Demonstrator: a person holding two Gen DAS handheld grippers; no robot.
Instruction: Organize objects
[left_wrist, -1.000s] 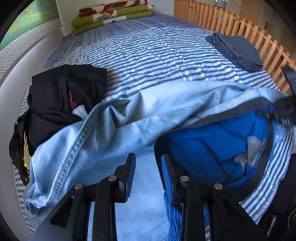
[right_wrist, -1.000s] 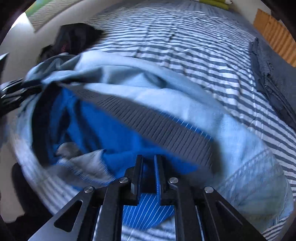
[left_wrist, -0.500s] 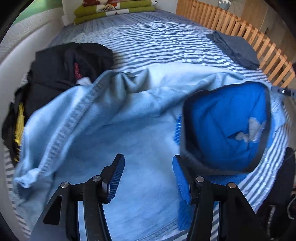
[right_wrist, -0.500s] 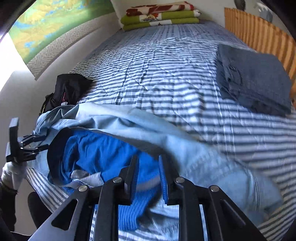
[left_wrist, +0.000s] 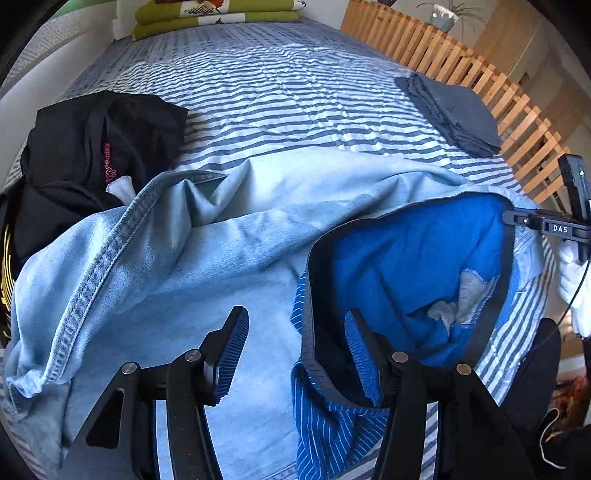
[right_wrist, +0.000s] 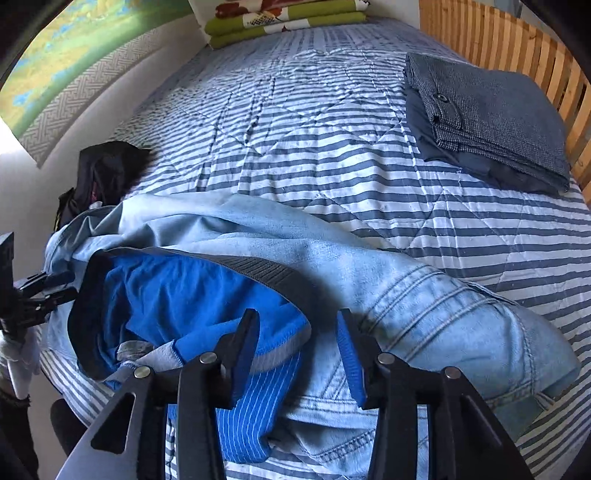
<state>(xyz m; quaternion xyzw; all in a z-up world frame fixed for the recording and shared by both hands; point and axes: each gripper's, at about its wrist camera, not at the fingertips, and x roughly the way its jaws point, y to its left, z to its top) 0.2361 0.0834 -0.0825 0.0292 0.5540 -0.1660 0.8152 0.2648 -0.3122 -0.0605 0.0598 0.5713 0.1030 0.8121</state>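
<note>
Striped blue-and-white quilt (right_wrist: 332, 122) across the whole bed, wooden slat rail (right_wrist: 498, 40) along its far right side. Light blue denim garment (left_wrist: 177, 266) spread in folds over the near part of the quilt, reaching from the left edge to the right. On top of the denim, toward the right, bright blue garment (left_wrist: 417, 266) with a dark ribbed band along its open edge and a pinstriped blue part hanging toward the near edge. Crumpled black clothing (left_wrist: 92, 147) on the quilt at the left, touching the denim's far edge. Folded dark grey trousers (right_wrist: 491, 114) on the quilt near the rail, well apart from the denim. Stacked green and patterned bedding (right_wrist: 284, 18) at the head of the bed. Left gripper (left_wrist: 295, 339) low over the denim, jaws wide apart, right pad just beside the dark band, gripping nothing. Right gripper (right_wrist: 295, 343) over the blue garment's edge, jaws likewise apart, holding nothing.
</note>
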